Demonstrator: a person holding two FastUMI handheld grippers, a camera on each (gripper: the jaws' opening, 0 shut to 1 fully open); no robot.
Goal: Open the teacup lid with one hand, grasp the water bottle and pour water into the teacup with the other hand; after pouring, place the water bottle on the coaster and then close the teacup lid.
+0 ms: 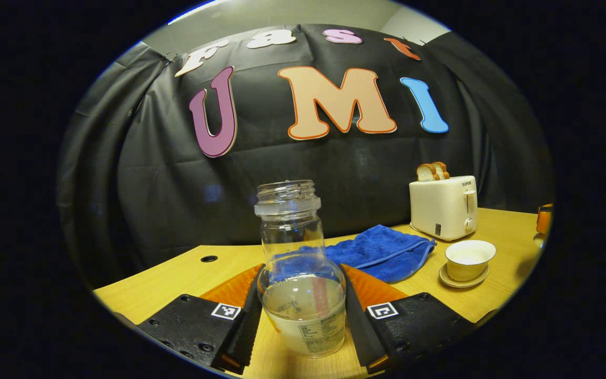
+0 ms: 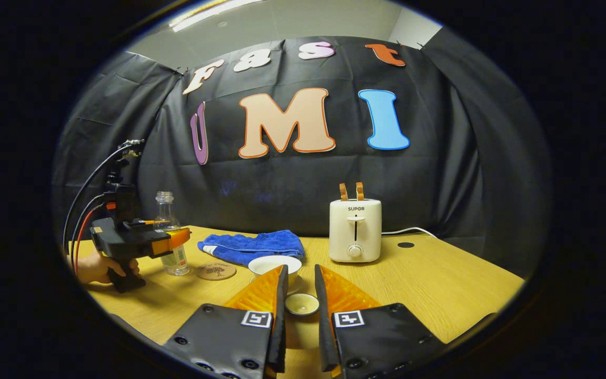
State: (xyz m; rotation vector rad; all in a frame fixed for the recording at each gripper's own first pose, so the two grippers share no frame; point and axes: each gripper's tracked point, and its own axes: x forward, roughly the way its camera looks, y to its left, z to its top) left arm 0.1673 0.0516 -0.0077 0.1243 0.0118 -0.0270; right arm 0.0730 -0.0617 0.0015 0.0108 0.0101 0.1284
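Water bottle [image 1: 301, 273] upright, mouth upward

The bottle [image 1: 301, 273] stands between the left gripper's [image 1: 301, 316] fingers, filling the gap, with the towel [image 1: 382, 250] close behind it and the coaster [image 2: 215, 271] just beside it. Right of the towel, cup [image 1: 468, 259] and toaster [image 1: 444, 206] stand near each other, a narrow strip of table [image 1: 508, 237] between. In the right gripper view, the right gripper [image 2: 300, 302] flanks the lid [image 2: 302, 303] before the cup; the table right of the toaster lies open.
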